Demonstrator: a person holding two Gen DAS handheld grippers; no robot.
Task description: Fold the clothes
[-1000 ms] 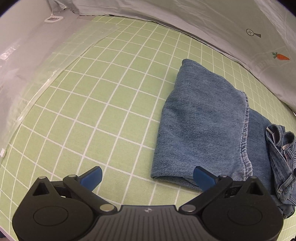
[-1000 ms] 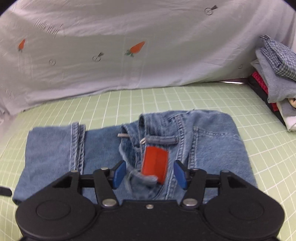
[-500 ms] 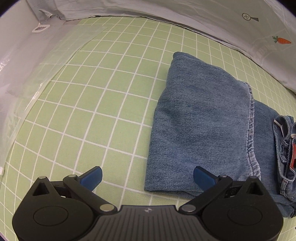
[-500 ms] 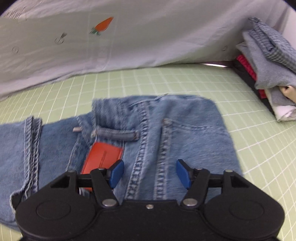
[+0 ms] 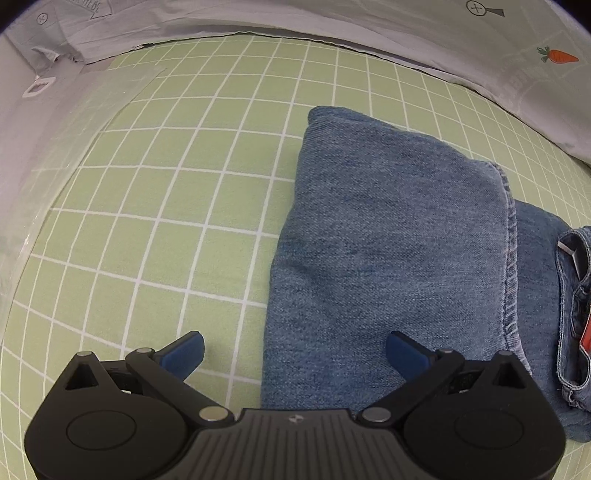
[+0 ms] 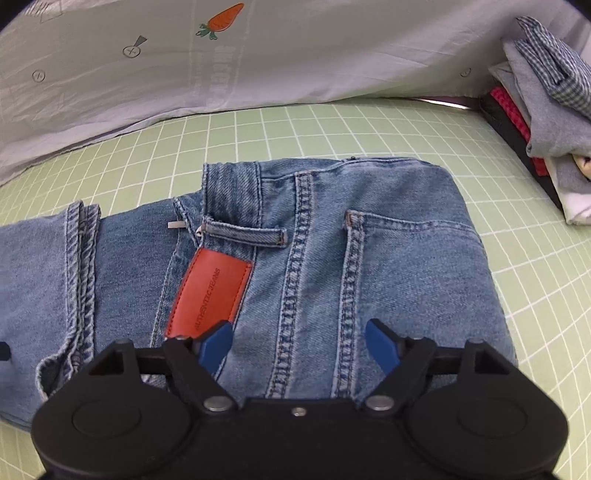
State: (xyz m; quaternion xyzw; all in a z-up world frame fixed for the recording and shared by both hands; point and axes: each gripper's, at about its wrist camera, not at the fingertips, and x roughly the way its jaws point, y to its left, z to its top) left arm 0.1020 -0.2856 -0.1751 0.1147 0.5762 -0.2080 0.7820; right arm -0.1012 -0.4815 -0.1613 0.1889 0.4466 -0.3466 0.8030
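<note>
Blue denim jeans (image 6: 388,266), orange patch (image 6: 210,295), green white-gridded mat (image 5: 166,192)

A green mat (image 5: 155,206) ruled with a white grid is spread across the work surface and is seen in both views. Along its far edge a pale grey sheet (image 6: 332,55) is draped, printed with small orange carrots (image 6: 221,20) and little circled marks with handles (image 6: 133,48). At the left of the left wrist view a clear plastic film (image 5: 55,155) is laid over the mat's edge, and a small white tag (image 5: 38,87) is seen on the grey cloth beside it. At the right edge of the right wrist view a stack of folded garments (image 6: 546,110) is piled: a checked blue piece on top, grey cloth beneath, red and black layers, and white at the bottom.
</note>
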